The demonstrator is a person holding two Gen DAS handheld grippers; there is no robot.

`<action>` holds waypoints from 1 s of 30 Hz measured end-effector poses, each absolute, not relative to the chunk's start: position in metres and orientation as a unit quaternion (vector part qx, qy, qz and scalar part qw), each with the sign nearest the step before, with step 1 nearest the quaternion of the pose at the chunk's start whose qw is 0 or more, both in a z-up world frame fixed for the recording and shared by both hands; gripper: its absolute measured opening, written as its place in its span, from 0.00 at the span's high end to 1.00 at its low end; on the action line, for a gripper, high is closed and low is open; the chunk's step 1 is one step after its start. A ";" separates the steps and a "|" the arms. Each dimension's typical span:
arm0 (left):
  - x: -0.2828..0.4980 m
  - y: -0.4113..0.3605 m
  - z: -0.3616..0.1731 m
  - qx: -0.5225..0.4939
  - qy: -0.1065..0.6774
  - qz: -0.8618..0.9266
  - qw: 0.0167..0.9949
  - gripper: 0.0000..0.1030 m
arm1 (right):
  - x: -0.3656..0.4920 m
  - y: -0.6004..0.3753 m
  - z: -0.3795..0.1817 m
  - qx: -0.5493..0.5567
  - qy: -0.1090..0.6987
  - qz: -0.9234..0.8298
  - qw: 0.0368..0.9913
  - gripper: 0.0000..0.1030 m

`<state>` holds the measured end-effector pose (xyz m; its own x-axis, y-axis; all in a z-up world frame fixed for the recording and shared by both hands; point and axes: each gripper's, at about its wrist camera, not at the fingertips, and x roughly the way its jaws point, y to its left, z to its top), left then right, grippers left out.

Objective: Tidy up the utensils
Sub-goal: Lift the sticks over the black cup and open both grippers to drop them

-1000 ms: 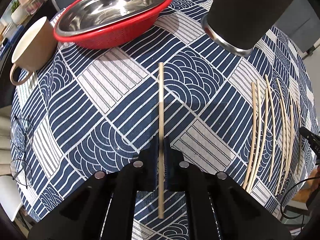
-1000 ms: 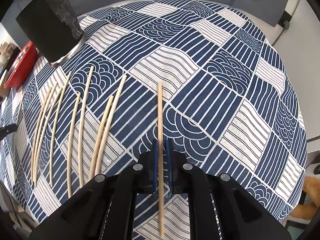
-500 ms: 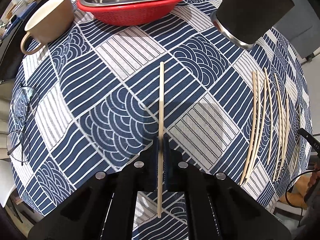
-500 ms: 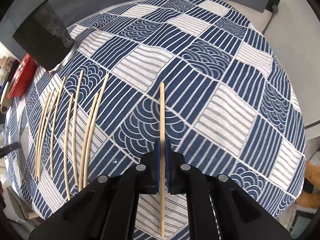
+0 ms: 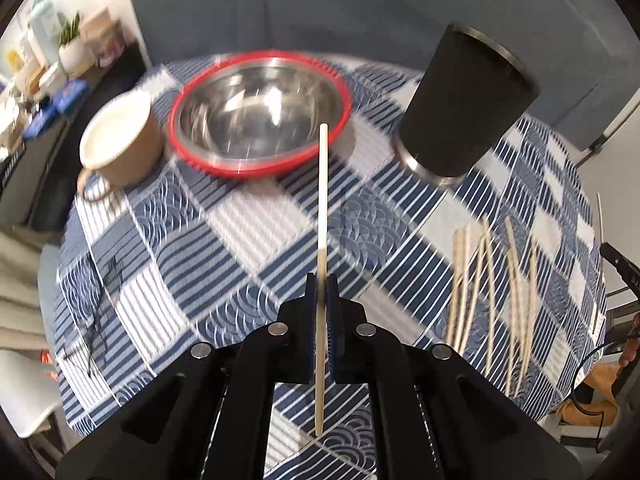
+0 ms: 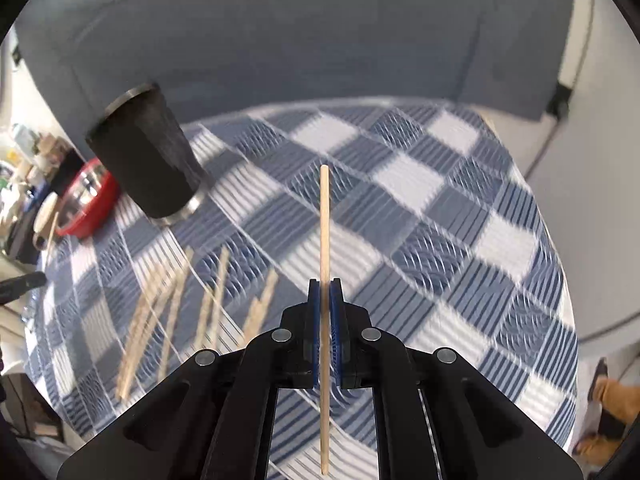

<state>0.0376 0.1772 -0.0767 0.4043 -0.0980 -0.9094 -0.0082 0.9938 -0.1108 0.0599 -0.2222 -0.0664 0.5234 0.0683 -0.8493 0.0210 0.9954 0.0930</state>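
My left gripper [image 5: 322,288] is shut on a pale wooden chopstick [image 5: 322,216], held clear of the blue patterned tablecloth [image 5: 248,224]; its far tip shows against the steel bowl. My right gripper [image 6: 325,292] is shut on a second chopstick [image 6: 325,232], also lifted off the cloth. A tall black cup [image 5: 466,104] [image 6: 146,156] with a steel rim stands at the back of the table. Several loose chopsticks [image 5: 492,292] [image 6: 188,300] lie in a row on the cloth between the two grippers.
A steel bowl in a red strainer [image 5: 260,114] [image 6: 86,200] and a tan mug [image 5: 120,140] stand at the table's far left. Eyeglasses [image 5: 94,320] lie by the left edge. A grey sofa [image 6: 320,40] backs the round table. Both views are motion-blurred.
Both grippers have risen from the table with their chopsticks, which lay on the cloth a second ago. Both views have tilted up, so the cup, the bowl and the sofa show more.
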 end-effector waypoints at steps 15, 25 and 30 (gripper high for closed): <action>0.122 0.126 0.021 -0.036 0.432 -0.034 0.901 0.95 | 0.139 -0.163 0.028 0.053 0.370 0.115 0.920 0.95; 0.170 0.098 0.058 -0.075 0.384 -0.078 0.917 0.95 | 0.183 -0.130 0.057 0.077 0.312 0.153 0.934 0.95; 0.187 0.082 0.065 -0.100 0.332 -0.111 0.931 0.95 | 0.203 -0.118 0.057 0.119 0.260 0.191 0.939 0.95</action>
